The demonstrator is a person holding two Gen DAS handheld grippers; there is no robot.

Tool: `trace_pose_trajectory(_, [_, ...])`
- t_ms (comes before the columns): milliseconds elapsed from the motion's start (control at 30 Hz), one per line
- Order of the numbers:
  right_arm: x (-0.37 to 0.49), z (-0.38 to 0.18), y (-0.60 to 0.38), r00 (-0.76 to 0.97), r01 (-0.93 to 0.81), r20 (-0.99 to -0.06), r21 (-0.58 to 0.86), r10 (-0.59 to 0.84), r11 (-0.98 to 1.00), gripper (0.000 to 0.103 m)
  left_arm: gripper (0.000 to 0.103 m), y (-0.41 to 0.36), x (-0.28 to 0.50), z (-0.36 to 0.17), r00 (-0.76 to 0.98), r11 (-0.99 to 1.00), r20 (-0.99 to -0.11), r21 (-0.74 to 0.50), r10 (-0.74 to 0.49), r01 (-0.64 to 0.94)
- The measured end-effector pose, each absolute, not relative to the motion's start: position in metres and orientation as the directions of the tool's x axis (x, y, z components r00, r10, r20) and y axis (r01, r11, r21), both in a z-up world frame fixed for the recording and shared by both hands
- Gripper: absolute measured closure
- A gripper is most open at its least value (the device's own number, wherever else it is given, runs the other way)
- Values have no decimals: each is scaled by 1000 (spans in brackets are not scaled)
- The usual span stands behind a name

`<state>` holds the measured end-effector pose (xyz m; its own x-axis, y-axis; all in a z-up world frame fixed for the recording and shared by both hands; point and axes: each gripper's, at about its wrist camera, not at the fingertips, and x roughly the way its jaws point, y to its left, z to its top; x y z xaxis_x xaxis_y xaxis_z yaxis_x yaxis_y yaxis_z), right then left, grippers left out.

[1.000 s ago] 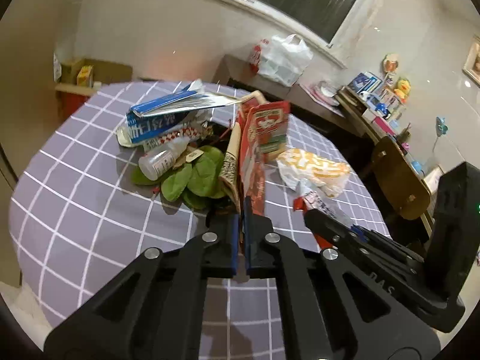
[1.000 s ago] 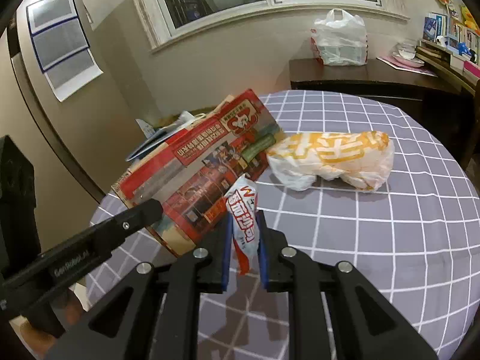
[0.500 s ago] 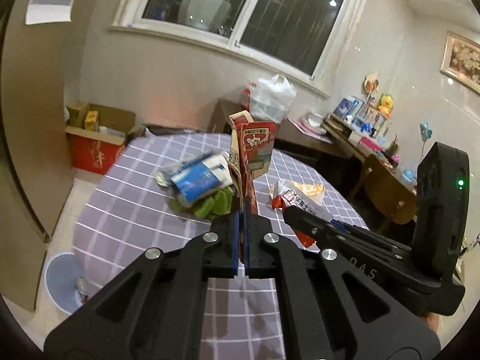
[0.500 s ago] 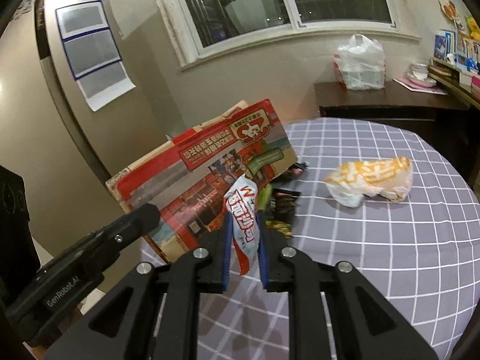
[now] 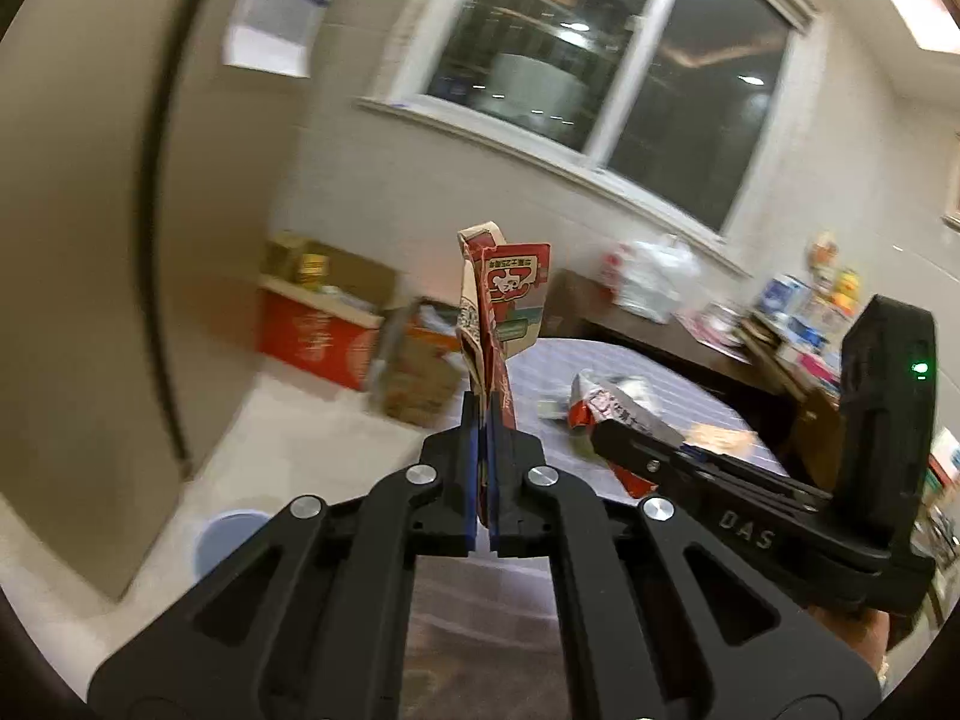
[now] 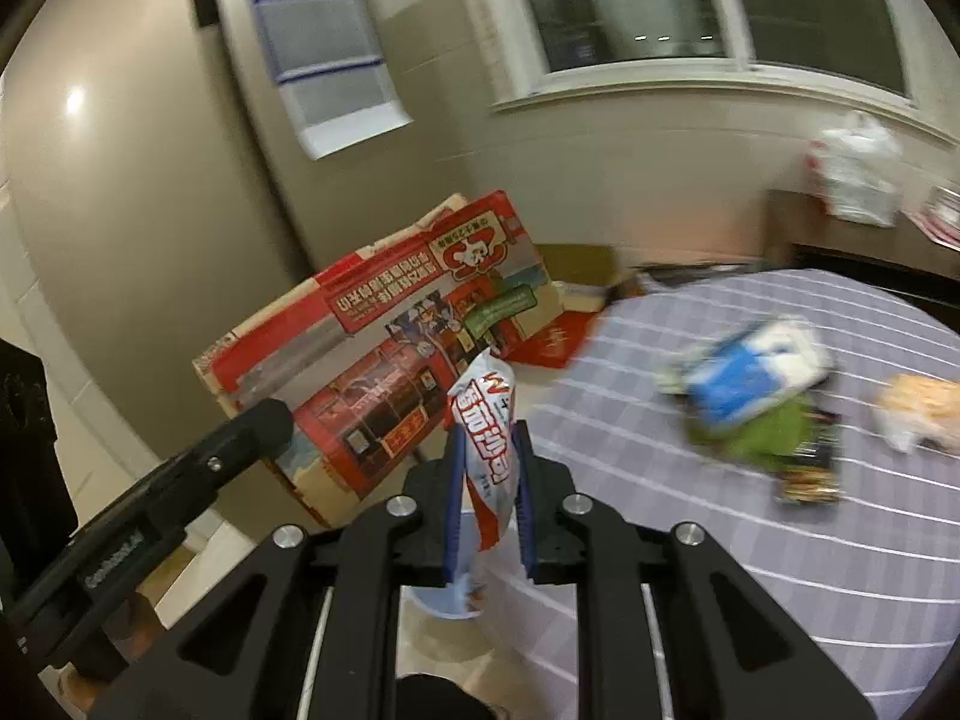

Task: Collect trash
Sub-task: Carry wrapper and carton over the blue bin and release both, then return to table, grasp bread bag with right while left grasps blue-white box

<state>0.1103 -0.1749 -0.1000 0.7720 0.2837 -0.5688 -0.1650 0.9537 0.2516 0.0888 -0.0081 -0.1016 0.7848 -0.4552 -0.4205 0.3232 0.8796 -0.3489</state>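
My left gripper (image 5: 480, 414) is shut on a flattened red cardboard carton (image 5: 501, 300), held upright in the air beyond the table's left edge. The carton also shows broadside in the right wrist view (image 6: 390, 348). My right gripper (image 6: 486, 450) is shut on a white and red snack wrapper (image 6: 487, 420), also seen in the left wrist view (image 5: 612, 408). A pale blue bin (image 5: 231, 540) stands on the floor below the grippers; its rim shows under the right gripper (image 6: 441, 606). More trash lies on the round checked table (image 6: 720, 510): a blue and white pack (image 6: 750, 372), green leaves (image 6: 756, 438), an orange and white bag (image 6: 918, 408).
Cardboard boxes (image 5: 324, 324) stand on the floor by the wall under the window. A dark side table (image 6: 864, 246) with a white plastic bag (image 6: 858, 174) is at the back right. A beige cabinet (image 5: 72, 300) rises at left.
Both grippers have swung left and away from the table with their trash still held. The view now faces the floor, boxes and bin; the table trash sits further right.
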Motion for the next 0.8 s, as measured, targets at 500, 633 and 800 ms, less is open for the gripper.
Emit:
trace_pose_trajectory(500, [197, -191, -46, 638, -271, -687, 223, 348, 936, 88, 100, 102, 194, -223, 616, 944, -738, -327, -276, 31])
trace_pose_trajectory(633, [211, -207, -47, 627, -247, -706, 220, 329, 944, 88, 35, 108, 223, -249, 539, 925, -779, -380, -320, 0])
trace_pose_trajectory(800, [217, -220, -48, 607, -241, -729, 210, 316, 948, 87, 26, 117, 226, -261, 555, 936, -788, -349, -268, -44])
